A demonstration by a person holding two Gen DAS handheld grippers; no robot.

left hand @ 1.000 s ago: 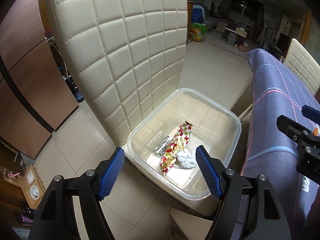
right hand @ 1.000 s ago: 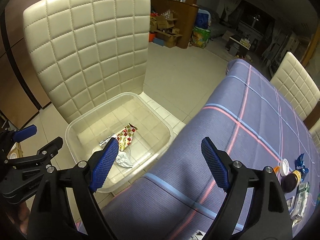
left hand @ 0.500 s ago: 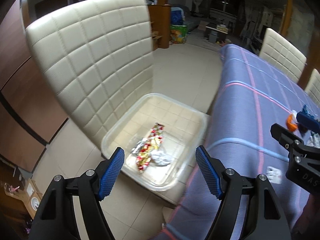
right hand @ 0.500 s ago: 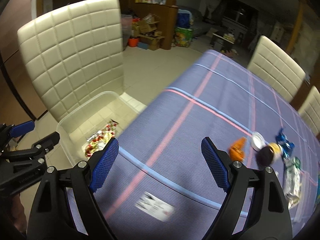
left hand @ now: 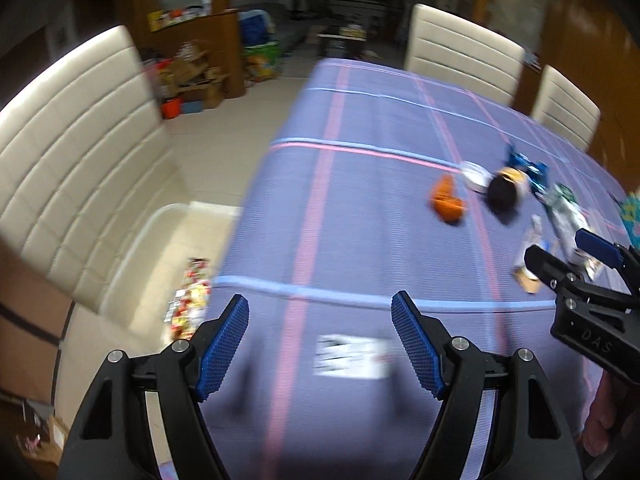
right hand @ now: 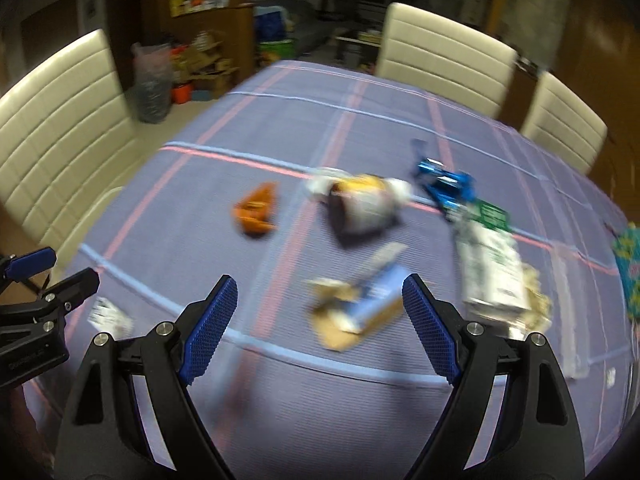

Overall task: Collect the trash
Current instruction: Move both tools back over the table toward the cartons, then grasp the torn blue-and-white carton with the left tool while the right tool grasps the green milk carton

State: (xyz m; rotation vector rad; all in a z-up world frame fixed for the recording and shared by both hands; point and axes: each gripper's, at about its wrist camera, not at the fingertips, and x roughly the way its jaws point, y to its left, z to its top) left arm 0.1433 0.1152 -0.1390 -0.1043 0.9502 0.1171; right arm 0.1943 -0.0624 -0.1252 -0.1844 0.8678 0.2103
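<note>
Left wrist view: purple plaid table (left hand: 360,208) w/ scattered trash (right hand: 352,312); cream chairs (left hand: 460,56) behind; my left tool (left hand: 320,336) and right tool (right hand: 316,316) both wide, empty; bin (left hand: 160,224) now at left edge vs centred before.

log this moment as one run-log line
phase: over table, between pickups | left gripper: open, empty | right gripper: open, empty | on tablecloth: orange wrapper, blue wrapper | clear bin: holds wrappers

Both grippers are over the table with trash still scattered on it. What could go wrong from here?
1. The tipped cup lies against the white lid and near the blue wrapper; a grab may knock its neighbours.
2. The flat paper slip may be hard to pinch.
3. Left gripper and right gripper are close and could collide.
</note>
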